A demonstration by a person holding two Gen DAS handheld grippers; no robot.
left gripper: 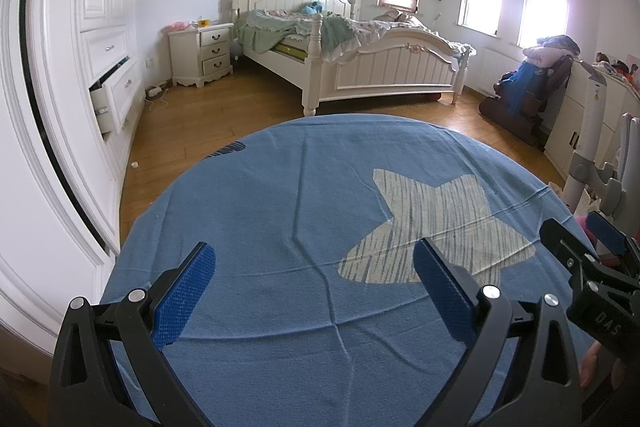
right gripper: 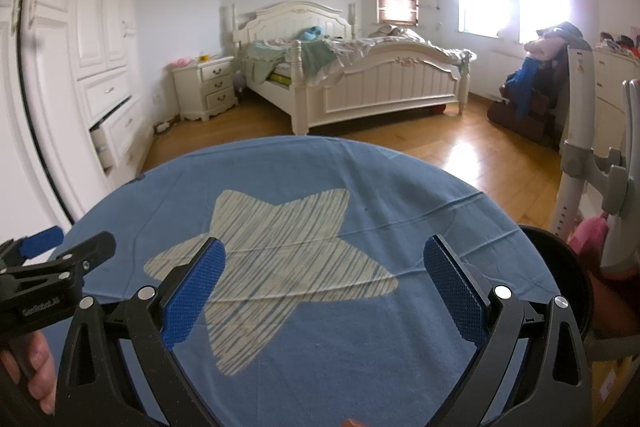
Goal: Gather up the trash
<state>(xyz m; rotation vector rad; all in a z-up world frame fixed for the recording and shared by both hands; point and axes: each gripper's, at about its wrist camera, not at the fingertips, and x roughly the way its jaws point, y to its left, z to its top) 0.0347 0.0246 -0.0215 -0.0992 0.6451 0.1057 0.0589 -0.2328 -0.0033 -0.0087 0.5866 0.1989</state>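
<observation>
A round table under a blue cloth [left gripper: 280, 227] with a pale striped star [left gripper: 432, 223] fills the foreground of both views; the cloth [right gripper: 360, 187] and star [right gripper: 272, 259] also show in the right wrist view. No trash shows on the cloth. My left gripper [left gripper: 316, 275] is open and empty above the cloth. My right gripper [right gripper: 324, 271] is open and empty above the star. The right gripper [left gripper: 580, 247] shows at the right edge of the left wrist view; the left gripper [right gripper: 60, 255] shows at the left edge of the right wrist view. A dark round container [right gripper: 560, 275] sits at the table's right edge.
A white bed [left gripper: 360, 67] and nightstand [left gripper: 200, 55] stand at the back. A white wardrobe [left gripper: 80, 67] with an open drawer [left gripper: 108, 99] lines the left. A small white object [left gripper: 134, 165] lies on the wood floor. A chair piled with clothes [left gripper: 532, 83] and a white stand [left gripper: 588, 147] are at right.
</observation>
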